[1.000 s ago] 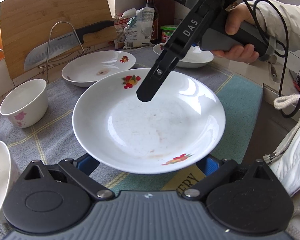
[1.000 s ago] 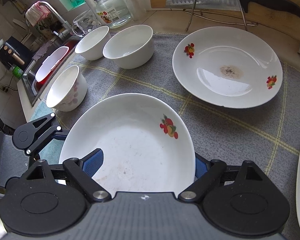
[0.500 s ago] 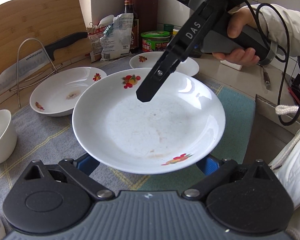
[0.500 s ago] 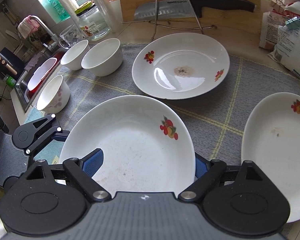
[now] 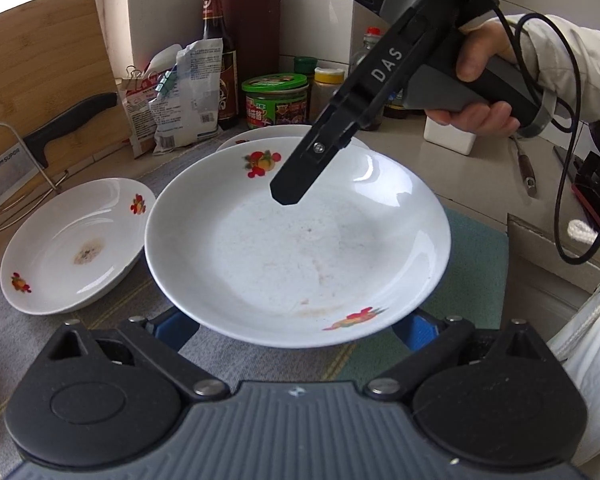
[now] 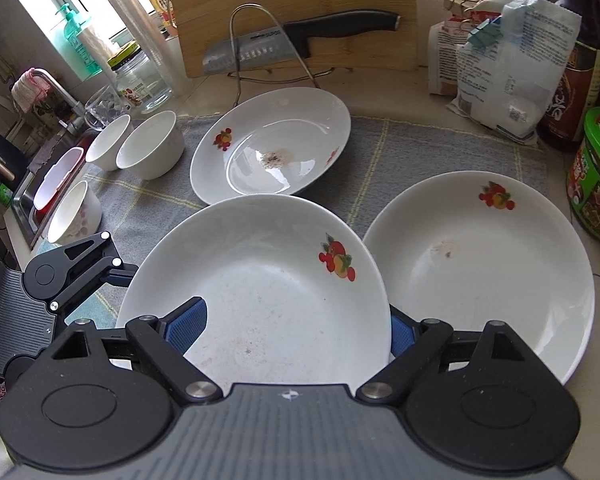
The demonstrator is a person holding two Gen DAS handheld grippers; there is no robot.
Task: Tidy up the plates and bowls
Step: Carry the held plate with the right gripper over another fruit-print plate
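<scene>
The held plate hangs above the mat, gripped on opposite rims by the left gripper and right gripper; two plates and three bowls lie unstacked, so sorting has apparently barely begun.

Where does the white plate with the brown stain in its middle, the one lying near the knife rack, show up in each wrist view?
Left wrist view: the stained white plate lies at the left edge, left of the held plate.
Right wrist view: the same plate sits at upper centre, beyond the held plate.
Shared landmark: the black-handled knife on the wire rack, right behind the stained plate.
</scene>
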